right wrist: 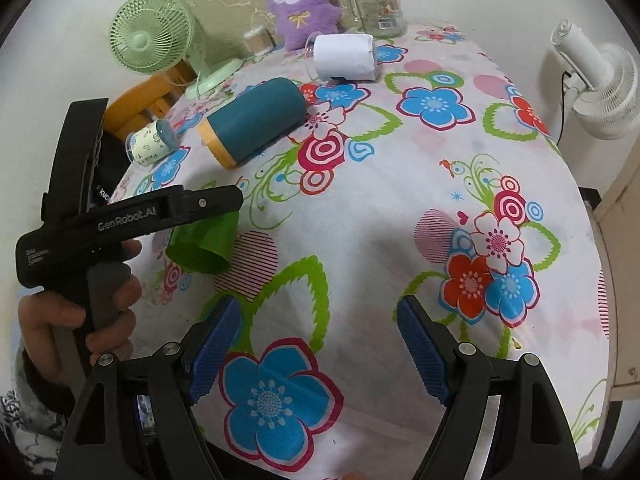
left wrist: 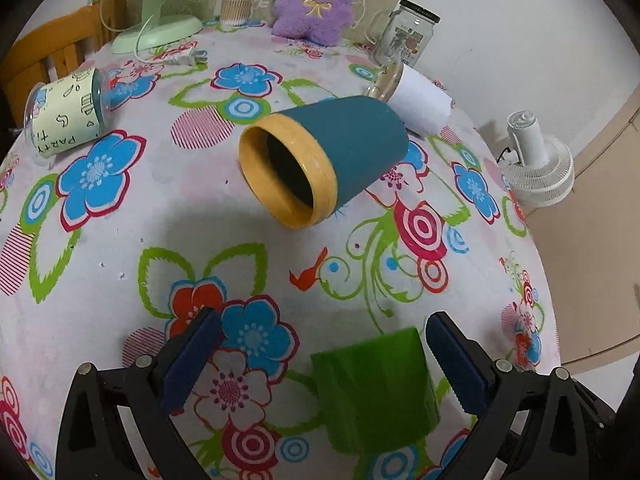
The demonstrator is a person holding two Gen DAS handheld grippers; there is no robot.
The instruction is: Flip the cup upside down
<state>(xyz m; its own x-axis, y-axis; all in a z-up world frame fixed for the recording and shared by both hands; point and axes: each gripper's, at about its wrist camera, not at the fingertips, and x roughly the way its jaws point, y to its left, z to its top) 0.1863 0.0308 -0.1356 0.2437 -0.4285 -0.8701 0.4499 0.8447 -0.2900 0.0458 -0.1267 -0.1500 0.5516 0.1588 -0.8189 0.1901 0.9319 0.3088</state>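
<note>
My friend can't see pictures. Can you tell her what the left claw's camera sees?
The open left claw reaches around a green cup standing upside down on a flowery tablecloth. Beyond it a teal cup with a yellow rim lies on its side, mouth toward the camera.

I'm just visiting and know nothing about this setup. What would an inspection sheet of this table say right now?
Surface: floral tablecloth, bare in front of the right gripper.
Job's things: green cup between the left gripper's fingers, mouth toward the camera in the right view; teal cup on its side.
Clutter: party cup and white cup on their sides, jar, plush, cotton swabs.
Grippers: left open around green cup; right gripper open, holding nothing.
Cables: plug by green fan.
Surroundings: white fan, wooden chair.
</note>
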